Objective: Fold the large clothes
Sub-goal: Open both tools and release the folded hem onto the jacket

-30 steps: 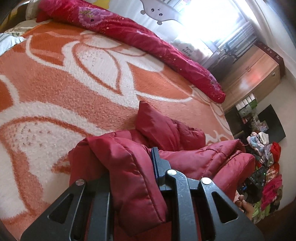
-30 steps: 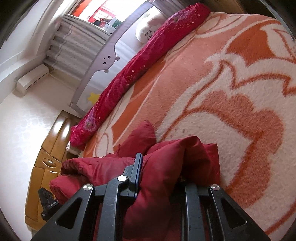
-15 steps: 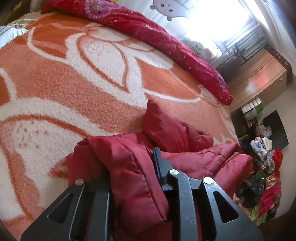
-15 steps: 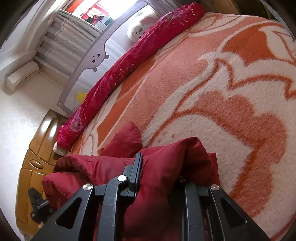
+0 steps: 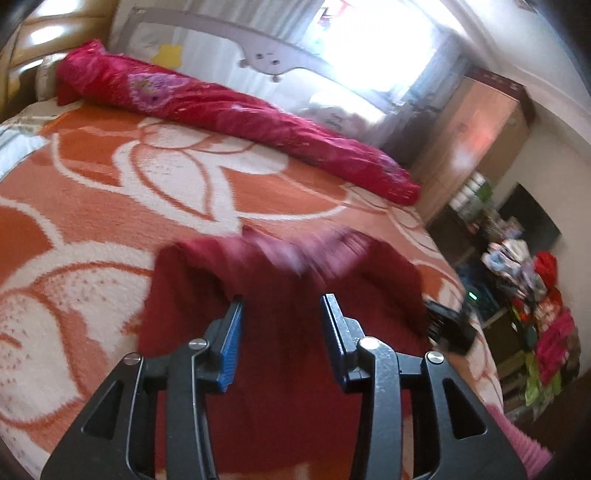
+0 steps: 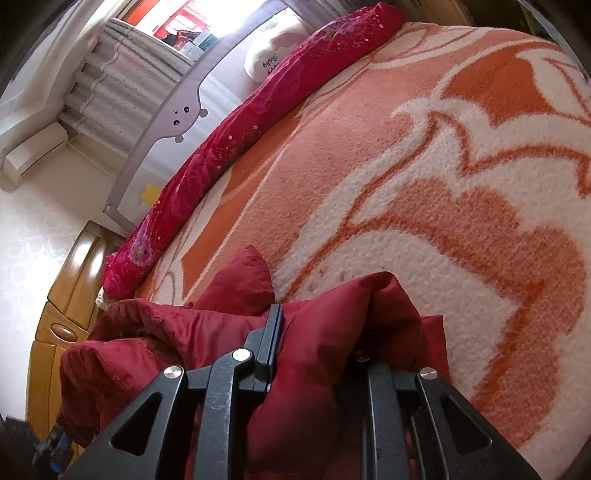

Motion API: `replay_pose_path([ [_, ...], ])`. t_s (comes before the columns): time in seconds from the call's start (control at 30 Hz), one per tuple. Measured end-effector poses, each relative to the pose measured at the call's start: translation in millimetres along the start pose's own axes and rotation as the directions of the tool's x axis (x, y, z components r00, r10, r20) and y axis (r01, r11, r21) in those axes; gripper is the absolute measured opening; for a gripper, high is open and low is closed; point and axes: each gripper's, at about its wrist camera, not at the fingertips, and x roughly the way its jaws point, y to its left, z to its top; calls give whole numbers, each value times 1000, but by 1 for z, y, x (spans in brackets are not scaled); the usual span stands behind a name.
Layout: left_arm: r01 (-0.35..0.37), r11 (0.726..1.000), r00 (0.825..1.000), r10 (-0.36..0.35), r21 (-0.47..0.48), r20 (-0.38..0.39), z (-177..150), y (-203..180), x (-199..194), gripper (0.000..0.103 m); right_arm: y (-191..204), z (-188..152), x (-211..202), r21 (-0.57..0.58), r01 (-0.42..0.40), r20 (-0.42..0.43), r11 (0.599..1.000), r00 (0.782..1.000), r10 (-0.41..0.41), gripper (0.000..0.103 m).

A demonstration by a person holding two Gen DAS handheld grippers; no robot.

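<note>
Left wrist: left gripper [image 5: 281, 325] fingers spread, nothing pinched; red jacket [image 5: 280, 273] lies blurred on bed [image 5: 92, 192] just ahead. Rolled red quilt [image 5: 229, 107] behind, wardrobe [image 5: 476, 140] beyond.

Right wrist: right gripper [image 6: 317, 354] fingers pinching jacket fold; quilt lies along bed rail [image 6: 166, 122].

Left claw [image 5: 281, 325], clamped on a fold of the red padded jacket [image 5: 280, 280] half a second ago, now stands with fingers parted and nothing between them; the jacket lies motion-blurred ahead on the bed. The left wrist view has tilted up, revealing more of the headboard [image 5: 40, 33].
</note>
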Motion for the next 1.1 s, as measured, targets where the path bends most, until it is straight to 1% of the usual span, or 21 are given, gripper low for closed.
replay_pose_path([
  [0.07, 63, 998, 998, -62, 28, -25, -10, -12, 4, 40, 1, 1, 2, 2, 4, 1, 1000, 1000, -4, 17],
  [0.1, 80, 995, 996, -77, 58, -53, -16, -20, 11, 40, 1, 3, 3, 5, 4, 0, 1000, 1000, -4, 17],
  [0.13, 73, 993, 995, -66, 90, -74, -20, -28, 20, 40, 1, 4, 4, 7, 5, -3, 1000, 1000, -5, 18],
  [0.2, 18, 986, 993, 1, 164, -117, -30, -41, 46, 40, 2, 4, 5, 7, 6, -7, 1000, 1000, -6, 18],
  [0.27, 0, 984, 985, 30, 176, -170, -35, -41, 71, 40, 1, 5, 3, 9, 0, -6, 1000, 1000, 0, 18],
  [0.33, -75, 977, 972, 116, 199, -203, -38, -37, 100, 40, 0, 6, 0, 16, -14, -6, 1000, 1000, 14, 18],
  [0.4, -146, 967, 956, 192, 208, -222, -41, -29, 118, 39, 0, 8, -4, 29, -39, -11, 999, 999, 39, 24],
  [0.53, -157, 974, 952, 193, 164, -236, -33, -16, 133, 35, 10, 13, -36, 21, -88, 11, 996, 996, 88, 35],
  [0.63, -182, 968, 945, 220, 172, -240, -29, -17, 140, 35, 40, 2, -74, -113, -33, 105, 993, 993, 45, 41],
  [0.73, -207, 963, 939, 246, 173, -241, -28, -20, 144, 35, 79, -24, -93, -314, 32, 154, 949, 988, 17, 52],
  [0.77, -212, 962, 937, 250, 173, -242, -28, -20, 146, 35, 89, -32, -93, -378, 35, 141, 925, 990, 20, 60],
  [0.8, -218, 961, 936, 256, 172, -243, -26, -19, 148, 35, 101, -43, -87, -460, 41, 101, 887, 995, 7, 62],
  [0.83, -219, 961, 935, 257, 169, -243, -27, -21, 149, 35, 108, -50, -82, -504, 64, 91, 862, 996, -21, 62],
  [0.87, -220, 961, 935, 256, 167, -245, -28, -22, 150, 35, 113, -56, -80, -543, 107, 107, 833, 993, -58, 62],
  [0.9, -220, 962, 934, 256, 162, -248, -26, -21, 152, 35, 117, -62, -82, -575, 161, 153, 802, 984, -88, 59],
  [0.93, -219, 963, 935, 254, 159, -249, -27, -21, 153, 35, 119, -65, -89, -581, 178, 191, 794, 978, -79, 59],
  [0.97, -218, 963, 935, 252, 158, -248, -30, -21, 150, 35, 119, -67, -100, -579, 178, 233, 795, 971, -48, 60],
  [1.0, -217, 964, 935, 251, 157, -249, -30, -21, 149, 35, 119, -69, -117, -571, 175, 291, 802, 957, -2, 62],
  [1.03, -217, 964, 936, 251, 156, -248, -30, -20, 150, 35, 120, -70, -124, -572, 166, 308, 803, 951, 23, 62],
  [1.07, -217, 963, 936, 252, 159, -247, -30, -20, 151, 35, 122, -71, -124, -588, 138, 284, 797, 958, 43, 62],
  [1.1, -218, 963, 935, 253, 159, -247, -31, -20, 151, 35, 124, -69, -111, -614, 102, 199, 783, 980, 29, 62],
])
